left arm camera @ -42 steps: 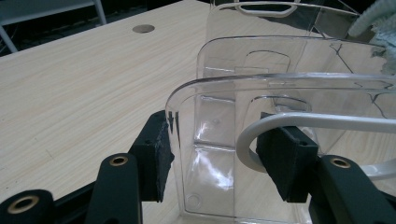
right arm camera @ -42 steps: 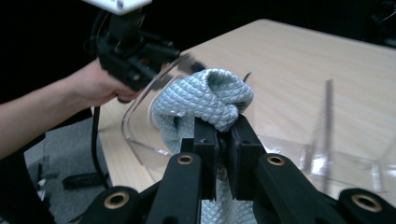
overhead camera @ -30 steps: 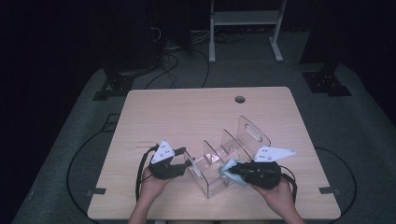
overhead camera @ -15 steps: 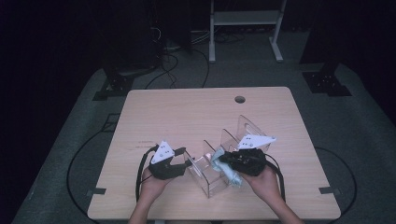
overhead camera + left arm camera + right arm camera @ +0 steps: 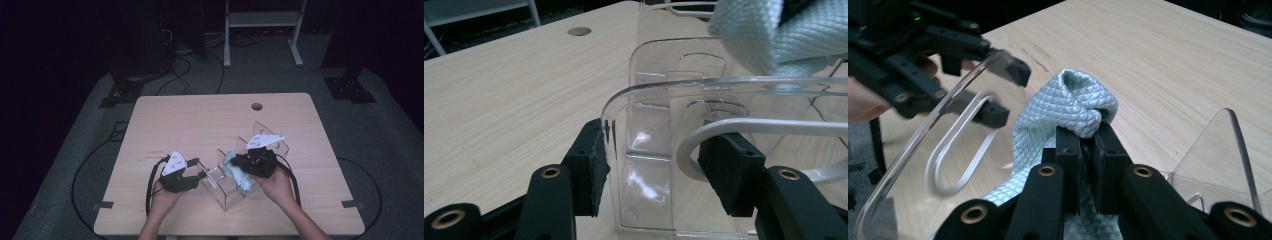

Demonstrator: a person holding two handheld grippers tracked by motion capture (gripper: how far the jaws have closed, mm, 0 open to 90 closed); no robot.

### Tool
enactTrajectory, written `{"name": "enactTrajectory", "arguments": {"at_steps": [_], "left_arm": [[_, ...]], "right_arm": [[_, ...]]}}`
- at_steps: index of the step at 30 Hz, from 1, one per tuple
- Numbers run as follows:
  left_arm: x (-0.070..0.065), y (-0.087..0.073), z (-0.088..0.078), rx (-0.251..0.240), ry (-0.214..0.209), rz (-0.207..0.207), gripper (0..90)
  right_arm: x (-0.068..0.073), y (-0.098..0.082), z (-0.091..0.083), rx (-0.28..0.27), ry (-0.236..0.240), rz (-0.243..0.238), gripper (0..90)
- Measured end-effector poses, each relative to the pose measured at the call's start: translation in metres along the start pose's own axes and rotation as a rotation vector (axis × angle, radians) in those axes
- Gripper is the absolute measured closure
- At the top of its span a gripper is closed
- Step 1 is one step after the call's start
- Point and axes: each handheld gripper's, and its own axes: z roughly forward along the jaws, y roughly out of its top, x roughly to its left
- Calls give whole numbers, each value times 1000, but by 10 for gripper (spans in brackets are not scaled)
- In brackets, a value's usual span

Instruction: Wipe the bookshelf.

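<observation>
Clearly the work in hand is wiping a clear plastic organizer (image 5: 227,187) with a pale blue cloth (image 5: 239,175), both near the front edge of the desk (image 5: 200,120). The left gripper (image 5: 654,170) has its fingers (image 5: 589,170) clamped on the organizer's rounded end wall, one pad outside and one inside, holding it steady. The right gripper (image 5: 1088,145) has its fingers (image 5: 1068,165) clenched on a bunched fold of the cloth, which hangs over the organizer's middle compartment. I judge the cloth to be light, soft and limp: it will drape and drag wherever it is led, so a pinch on a thick fold, as now, suits it best. The organizer looks stiff but light and slick, likely to skid on the wood unless held; its thin walls and cut-out handle are the natural places to grip. Its upright dividers stand in the cloth's way. Elsewhere the desk carries little besides a round cable hole (image 5: 257,106).
</observation>
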Motion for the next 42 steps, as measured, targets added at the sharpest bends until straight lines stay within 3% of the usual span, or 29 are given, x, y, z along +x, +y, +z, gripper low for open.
{"name": "enactTrajectory", "arguments": {"at_steps": [7,13,15,21,27,35,38,42], "left_arm": [[0,0,0,0,-3,2,463],[1,0,0,-1,-4,5,463],[1,0,0,-2,-6,2,463],[-1,0,1,0,-9,9,463],[0,0,1,0,-7,7,463],[-1,1,1,3,-7,14,464],[-1,0,1,0,-6,6,463],[-1,0,1,0,-12,3,463]], "right_arm": [[-6,2,0,9,20,32,833],[-10,25,24,60,-15,9,833],[-13,28,27,63,-8,22,833],[-14,21,19,52,-17,23,833],[-22,28,34,62,-19,61,833],[-19,30,32,91,-31,34,832],[-21,34,38,97,-34,49,832],[-21,38,43,108,-49,31,832]]}}
